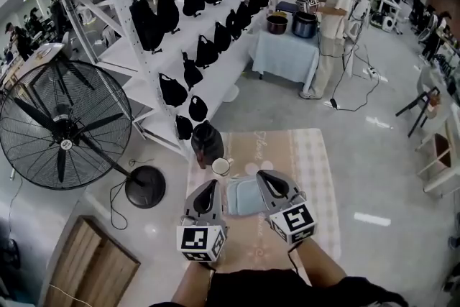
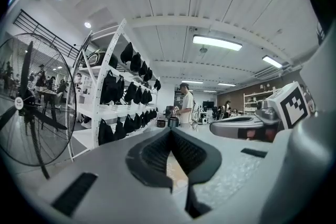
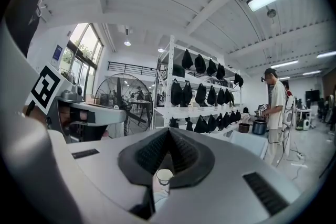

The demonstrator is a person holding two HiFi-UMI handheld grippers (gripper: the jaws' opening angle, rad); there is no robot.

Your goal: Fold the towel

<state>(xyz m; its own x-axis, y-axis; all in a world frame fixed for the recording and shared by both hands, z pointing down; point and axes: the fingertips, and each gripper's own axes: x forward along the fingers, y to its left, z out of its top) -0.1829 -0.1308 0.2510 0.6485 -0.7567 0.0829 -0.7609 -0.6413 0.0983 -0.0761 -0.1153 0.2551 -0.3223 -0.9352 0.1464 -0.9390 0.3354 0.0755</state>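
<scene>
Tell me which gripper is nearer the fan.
Left. The left gripper is just right of the fan; the right gripper sits beyond it, farther right.

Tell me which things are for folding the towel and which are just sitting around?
For the job: towel, left gripper, right gripper, both shut and holding nothing.

Just sitting around: cup, dark jug, big fan, shelf of black bags.

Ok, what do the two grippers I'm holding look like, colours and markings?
The left gripper and right gripper are matching grey shells, tapering to black ribbed pads. Each carries a white cube with black square markers at its back end.
</scene>
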